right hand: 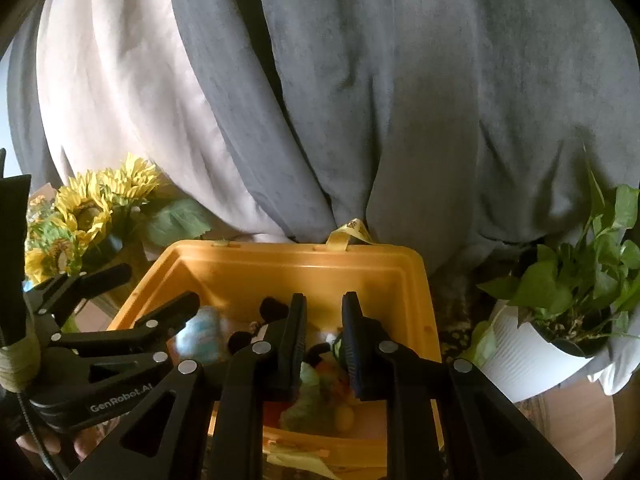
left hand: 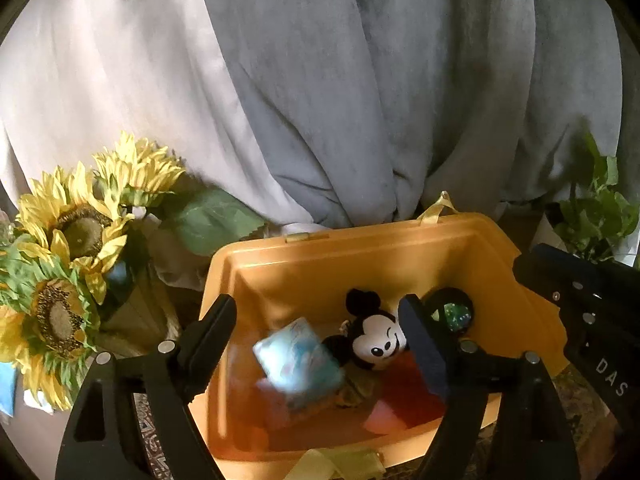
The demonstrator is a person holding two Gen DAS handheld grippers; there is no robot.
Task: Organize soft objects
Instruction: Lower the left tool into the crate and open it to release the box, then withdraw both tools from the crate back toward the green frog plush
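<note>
Both grippers hover over the orange bin (left hand: 400,248), the natural drop point for soft things. The left gripper (left hand: 318,334) has its fingers spread wide and empty. At its 6 o'clock a blurred pale-blue plush (left hand: 298,356) lies inside, beside the Mickey plush (left hand: 374,338). The right gripper (right hand: 324,340) has its fingers parted and holds nothing.

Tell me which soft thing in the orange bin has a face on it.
The black-and-white mouse plush, winking and smiling mid-bin in the orange bin. The pale blue soft item beside it is blurred, with no face visible.
</note>
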